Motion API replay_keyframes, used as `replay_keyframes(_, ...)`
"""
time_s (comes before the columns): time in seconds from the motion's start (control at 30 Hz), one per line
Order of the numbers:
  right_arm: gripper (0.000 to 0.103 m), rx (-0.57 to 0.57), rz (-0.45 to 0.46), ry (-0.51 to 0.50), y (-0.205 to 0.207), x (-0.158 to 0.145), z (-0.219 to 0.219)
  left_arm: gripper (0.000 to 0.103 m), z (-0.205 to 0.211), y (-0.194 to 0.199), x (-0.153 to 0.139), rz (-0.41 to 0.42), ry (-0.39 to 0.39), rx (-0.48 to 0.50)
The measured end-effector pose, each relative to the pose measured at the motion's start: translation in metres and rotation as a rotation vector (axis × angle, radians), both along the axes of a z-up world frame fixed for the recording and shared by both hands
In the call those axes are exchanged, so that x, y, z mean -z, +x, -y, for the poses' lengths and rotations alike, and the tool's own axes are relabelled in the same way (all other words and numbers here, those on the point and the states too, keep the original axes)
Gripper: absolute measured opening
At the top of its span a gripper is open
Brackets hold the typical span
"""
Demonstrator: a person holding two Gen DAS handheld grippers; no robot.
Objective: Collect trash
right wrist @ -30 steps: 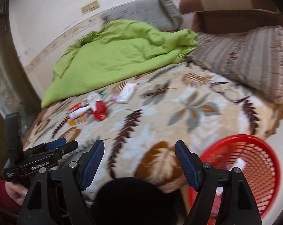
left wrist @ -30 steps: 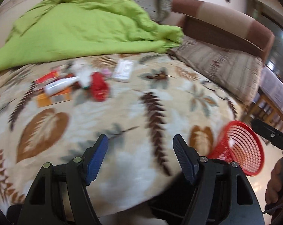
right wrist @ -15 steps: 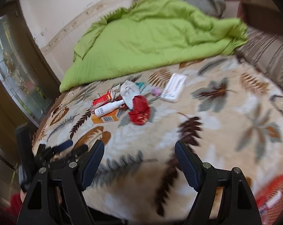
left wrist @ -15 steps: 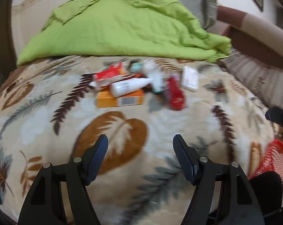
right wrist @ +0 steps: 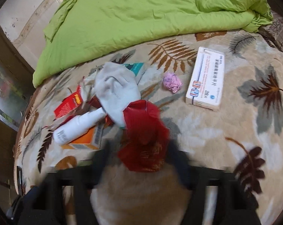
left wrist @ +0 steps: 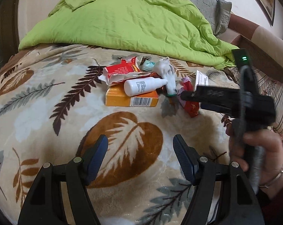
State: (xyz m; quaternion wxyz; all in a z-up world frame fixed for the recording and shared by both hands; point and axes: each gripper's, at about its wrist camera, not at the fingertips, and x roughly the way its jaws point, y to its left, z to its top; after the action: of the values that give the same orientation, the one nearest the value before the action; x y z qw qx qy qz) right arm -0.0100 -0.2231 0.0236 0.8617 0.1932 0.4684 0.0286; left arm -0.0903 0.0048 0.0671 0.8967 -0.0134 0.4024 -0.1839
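Note:
A pile of trash lies on the leaf-patterned blanket (left wrist: 47,101): an orange box (left wrist: 132,99), a white bottle (left wrist: 143,86), a torn red carton (left wrist: 122,69), a white glove (right wrist: 117,91) and a crumpled red wrapper (right wrist: 143,140). My right gripper (right wrist: 139,155) is open and motion-blurred, one finger on each side of the red wrapper. The left wrist view shows the right gripper (left wrist: 184,95) from the side, held in a hand (left wrist: 257,150), tips at the red wrapper (left wrist: 191,105). My left gripper (left wrist: 139,144) hangs open and empty above the blanket, short of the pile.
A white medicine box (right wrist: 207,80), a pink paper ball (right wrist: 172,82) and a teal packet (right wrist: 135,69) lie close to the pile. A green quilt (left wrist: 132,18) is heaped behind it, with a grey pillow (left wrist: 212,5) and a striped cushion (left wrist: 278,97) to the right.
Both grippers have closed in on the trash pile. The right one has come down over the red wrapper. The red basket has dropped out of both views.

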Motion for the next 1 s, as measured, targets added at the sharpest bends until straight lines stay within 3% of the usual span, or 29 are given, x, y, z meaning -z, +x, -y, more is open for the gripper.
replay_keyframes(0.13,0.024,0.033,0.075,0.084,-0.015,-0.010,0.017,0.071,0.005,0.014,-0.006,0.012,-0.001,0.025)
replay_keyframes(0.27,0.023,0.059,0.153,0.084,-0.037,-0.028,0.028,0.071,0.016,0.039,-0.010,0.017,0.002,0.057)
replay_keyframes(0.43,0.023,0.065,0.177,0.119,-0.047,-0.035,0.035,0.070,0.036,0.076,-0.002,0.040,0.089,0.083)
replay_keyframes(0.53,0.023,0.059,0.177,0.139,-0.048,-0.037,0.041,0.062,0.042,0.091,0.005,0.053,0.151,0.072)
replay_keyframes(0.77,0.023,0.036,0.166,0.188,-0.048,-0.034,0.041,0.062,0.053,0.115,0.016,0.025,0.164,0.112)
replay_keyframes(1.0,0.026,-0.014,0.083,0.186,-0.041,-0.022,0.035,0.061,0.060,0.120,0.023,0.041,0.154,0.066)
